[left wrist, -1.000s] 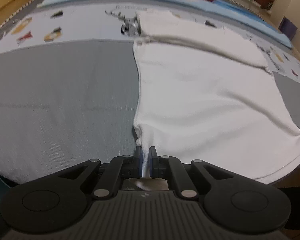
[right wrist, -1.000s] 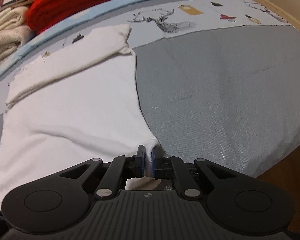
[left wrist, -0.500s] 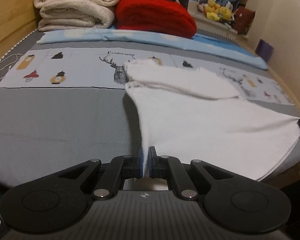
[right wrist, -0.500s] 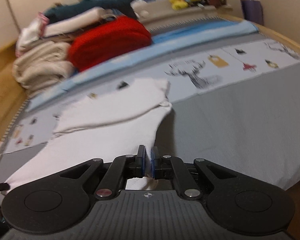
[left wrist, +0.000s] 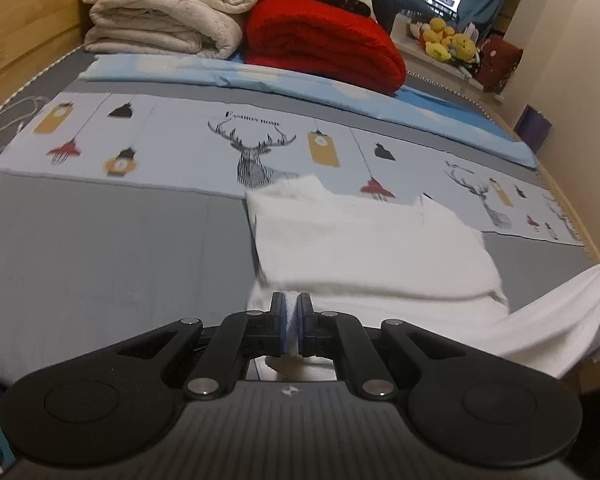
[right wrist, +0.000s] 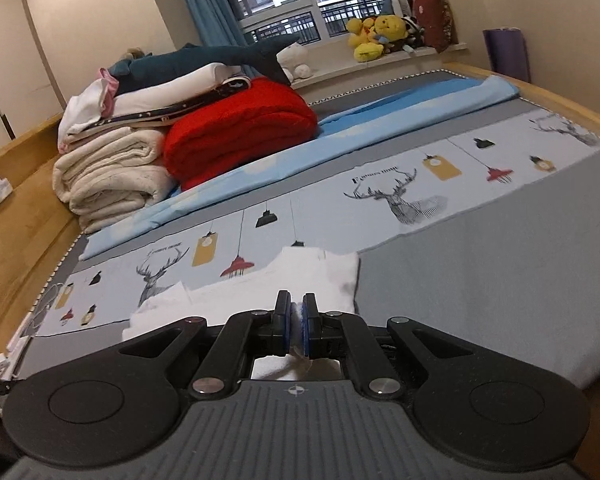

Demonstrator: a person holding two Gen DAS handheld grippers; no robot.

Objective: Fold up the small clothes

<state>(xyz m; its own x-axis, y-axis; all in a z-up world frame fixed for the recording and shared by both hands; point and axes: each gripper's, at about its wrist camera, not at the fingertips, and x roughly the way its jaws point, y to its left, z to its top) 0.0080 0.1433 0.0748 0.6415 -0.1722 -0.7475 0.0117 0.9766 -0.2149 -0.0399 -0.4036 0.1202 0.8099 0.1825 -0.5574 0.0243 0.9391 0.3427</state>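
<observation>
We are working on a wide bed point(left wrist: 100, 264), its grey cover crossed by a pale printed strip with deer and lanterns. At the far end sit a stack of cream blankets point(left wrist: 160, 12) and a folded red blanket point(left wrist: 320, 40), with soft toys point(right wrist: 376, 40) on the windowsill beyond.

The white garment point(left wrist: 364, 248) lies across the middle of the bed, its far part flat on the cover and already doubled over. Its near hem is raised off the bed, and one side of the cloth drapes away to the right in the left wrist view.

We hold that hem at two corners. Our left gripper point(left wrist: 291, 312) has its fingers pressed together on a pinch of white cloth, and our right gripper point(right wrist: 297, 320) pinches the other corner the same way, with cloth bunched behind the pads.

We judge that we are mid-fold, bringing the lower half up and over. The next move calls for carrying both corners forward together, level with each other, keeping the hem taut. Then we lay it on the far edge, squared up, before letting go.
</observation>
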